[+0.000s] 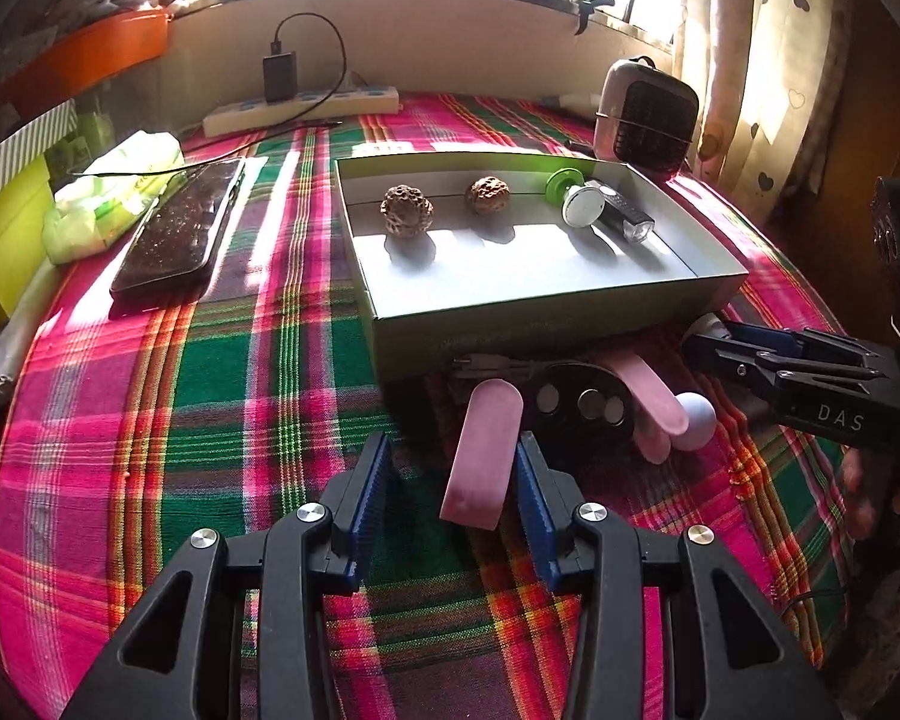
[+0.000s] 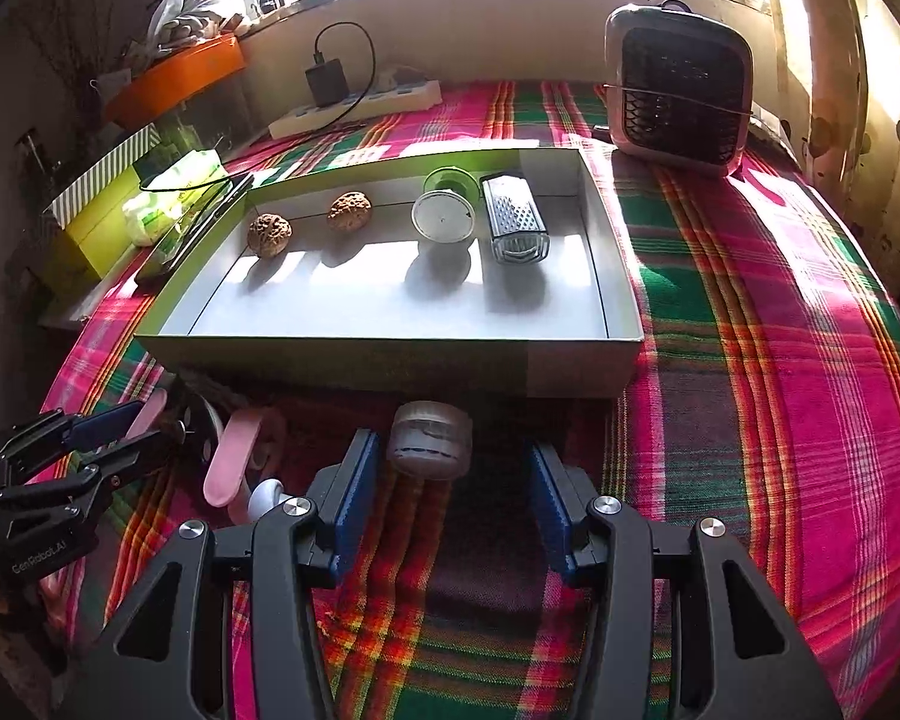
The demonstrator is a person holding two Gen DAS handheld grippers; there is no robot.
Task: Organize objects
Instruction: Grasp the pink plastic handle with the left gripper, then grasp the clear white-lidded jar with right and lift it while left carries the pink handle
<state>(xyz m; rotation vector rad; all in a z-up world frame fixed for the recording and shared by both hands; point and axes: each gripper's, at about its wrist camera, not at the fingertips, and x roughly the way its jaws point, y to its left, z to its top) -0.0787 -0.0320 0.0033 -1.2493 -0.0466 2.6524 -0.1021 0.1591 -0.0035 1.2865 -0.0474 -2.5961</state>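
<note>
Here, the left gripper [image 1: 450, 480], jaws wide, straddles a loose pink piece [image 1: 483, 450] at lower centre, and the right gripper [image 2: 447, 483], equally unclosed, frames a small jar [image 2: 431, 438] below the box [image 2: 390, 354]; off-centre closure could tip either.

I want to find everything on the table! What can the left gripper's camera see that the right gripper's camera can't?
Only the left wrist view shows the flat black oval piece with round silver discs and the whole dark phone.

Only the right wrist view shows the small clear round jar with a brownish lid, lying between the open right gripper.

Both show the shallow grey cardboard box, two brown bumpy walnuts, the metal grater, the pink oval-ended plastic strips and the pink-cased fan.
</note>
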